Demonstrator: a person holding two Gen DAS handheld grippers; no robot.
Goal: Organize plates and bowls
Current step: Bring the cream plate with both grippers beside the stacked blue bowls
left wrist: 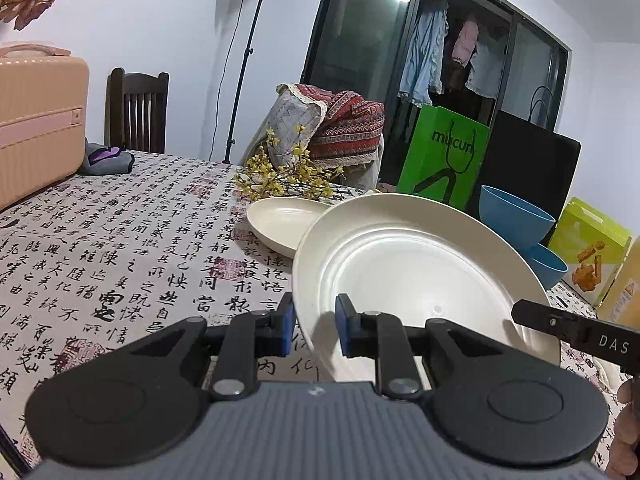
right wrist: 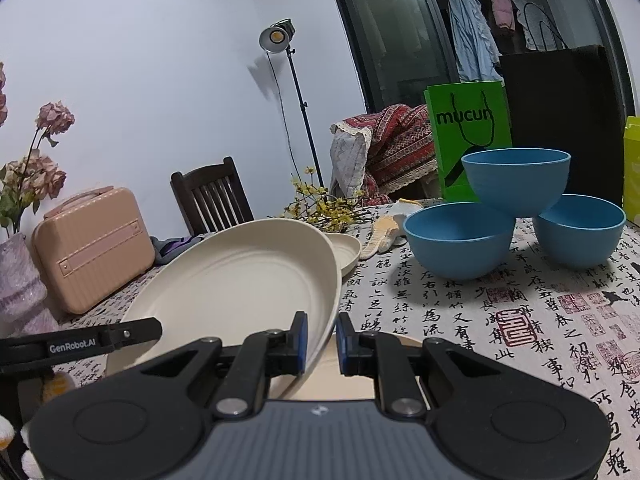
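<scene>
A large cream plate is held between both grippers, raised at a tilt over the table. My left gripper is shut on its left rim, blue pads on either side of the edge. My right gripper is shut on the opposite rim of the same large plate. Under the right gripper lies another cream plate, mostly hidden. A smaller cream plate rests further back. Three blue bowls stand to the right, one bowl perched on the other two.
The table wears a calligraphy-print cloth. A pink case stands at the left, yellow flower sprigs lie at the back. A green bag and a black bag stand behind the bowls. A dark chair is beyond the table.
</scene>
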